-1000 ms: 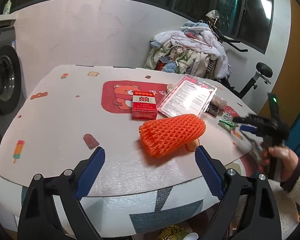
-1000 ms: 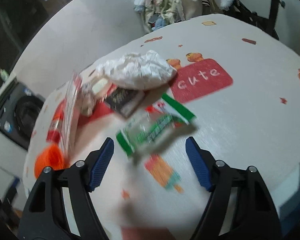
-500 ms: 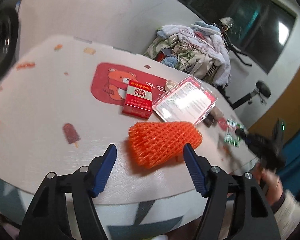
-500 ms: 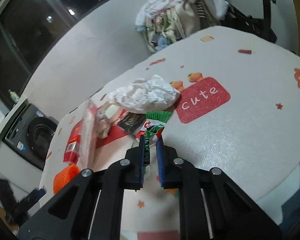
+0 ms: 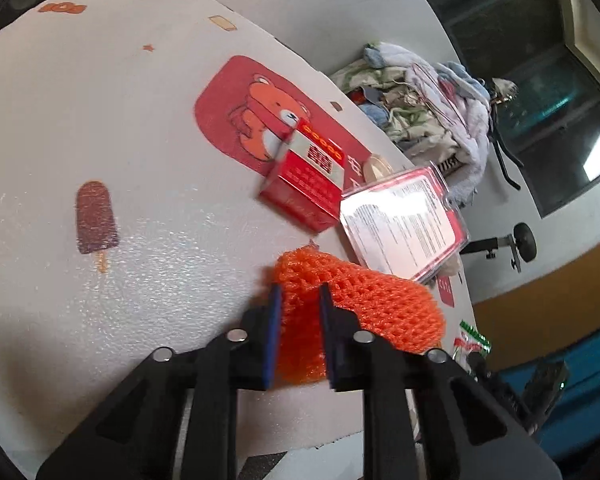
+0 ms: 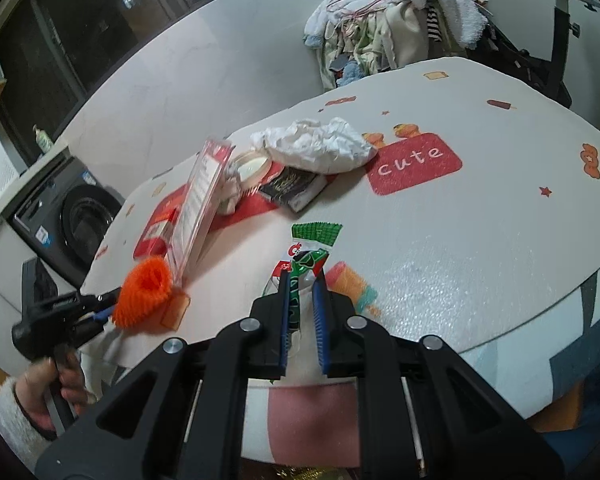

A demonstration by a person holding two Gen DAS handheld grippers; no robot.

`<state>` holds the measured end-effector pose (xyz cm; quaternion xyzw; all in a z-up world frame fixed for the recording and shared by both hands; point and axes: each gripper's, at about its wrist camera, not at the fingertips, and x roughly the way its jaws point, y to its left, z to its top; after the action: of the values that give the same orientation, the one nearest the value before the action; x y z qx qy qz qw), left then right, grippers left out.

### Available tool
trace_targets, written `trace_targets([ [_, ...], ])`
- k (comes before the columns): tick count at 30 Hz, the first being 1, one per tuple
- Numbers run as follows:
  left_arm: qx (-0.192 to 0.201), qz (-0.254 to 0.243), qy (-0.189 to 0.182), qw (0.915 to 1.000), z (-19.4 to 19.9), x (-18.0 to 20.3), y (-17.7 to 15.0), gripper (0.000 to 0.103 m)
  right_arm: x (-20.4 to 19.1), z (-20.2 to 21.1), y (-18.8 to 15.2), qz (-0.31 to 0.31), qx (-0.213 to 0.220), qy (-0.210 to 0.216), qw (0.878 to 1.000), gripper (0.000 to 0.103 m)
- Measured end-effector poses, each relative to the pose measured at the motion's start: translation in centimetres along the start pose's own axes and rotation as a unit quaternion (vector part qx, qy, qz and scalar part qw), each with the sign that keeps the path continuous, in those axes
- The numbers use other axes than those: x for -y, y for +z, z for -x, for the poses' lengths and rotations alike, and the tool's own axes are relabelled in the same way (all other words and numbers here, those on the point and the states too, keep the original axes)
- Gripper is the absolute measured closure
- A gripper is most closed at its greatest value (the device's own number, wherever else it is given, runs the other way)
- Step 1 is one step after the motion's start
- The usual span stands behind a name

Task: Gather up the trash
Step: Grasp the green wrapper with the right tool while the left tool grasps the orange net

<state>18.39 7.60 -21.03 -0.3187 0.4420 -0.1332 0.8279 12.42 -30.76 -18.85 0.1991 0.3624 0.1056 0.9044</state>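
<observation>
Left wrist view: the left gripper (image 5: 298, 304) has its blue pads closing on the near end of the orange foam fruit net (image 5: 356, 304), which sits squeezed between them at the table's near edge. The net's body stretches away toward 2 o'clock over the printed tablecloth (image 5: 120, 120). At 12 o'clock from the net lies a red cigarette pack (image 5: 304, 184), tilted, and just beside it at 2 o'clock a clear plastic blister pack (image 5: 404, 224) with a printed card inside. A pile of clothes (image 5: 420, 112) stands beyond the table at 1 o'clock. A green snack wrapper (image 5: 474, 340) shows small at 3 o'clock of the net.

Right wrist view: the right gripper (image 6: 303, 280) is pressed together, pinching the green snack wrapper (image 6: 308, 252), whose far end fans out toward 12 o'clock above the pads. At 9 o'clock the left gripper (image 6: 104, 312), held by a hand (image 6: 60, 384) in a fleecy sleeve, pinches the orange foam fruit net (image 6: 144, 292) at the table edge. The blister pack (image 6: 200, 204) leans up on its edge at 11 o'clock. Crumpled white paper (image 6: 316, 144) lies at 12 o'clock, with a dark packet (image 6: 296, 188) just in front of it and a tape roll (image 6: 252, 168) to its left. A washing machine (image 6: 72, 220) stands beyond the table at 10 o'clock.
</observation>
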Motion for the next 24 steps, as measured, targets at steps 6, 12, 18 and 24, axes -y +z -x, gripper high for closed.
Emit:
trace_targets([
  [6, 0.019, -0.089, -0.006, 0.9958, 3.0, 3.2, -0.1, 0.097, -1.1, 1.1, 0.0, 0.019, 0.001, 0.008, 1.000, 0.088],
  [12, 0.028, -0.161, -0.019, 0.9863, 6.4, 6.2, -1.2, 0.098, -2.2, 2.8, -0.4, 0.024, 0.009, 0.016, 1.000, 0.088],
  [18, 0.017, -0.207, -0.026, 0.9778, 8.9, 8.1, -3.9, 0.098, -3.5, 5.1, -1.4, 0.036, 0.015, 0.021, 0.999, 0.088],
  [24, -0.009, -0.242, -0.028, 0.9698, 10.2, 8.5, -8.6, 0.098, -4.5, 7.2, -3.3, 0.048, 0.016, 0.025, 0.998, 0.088],
])
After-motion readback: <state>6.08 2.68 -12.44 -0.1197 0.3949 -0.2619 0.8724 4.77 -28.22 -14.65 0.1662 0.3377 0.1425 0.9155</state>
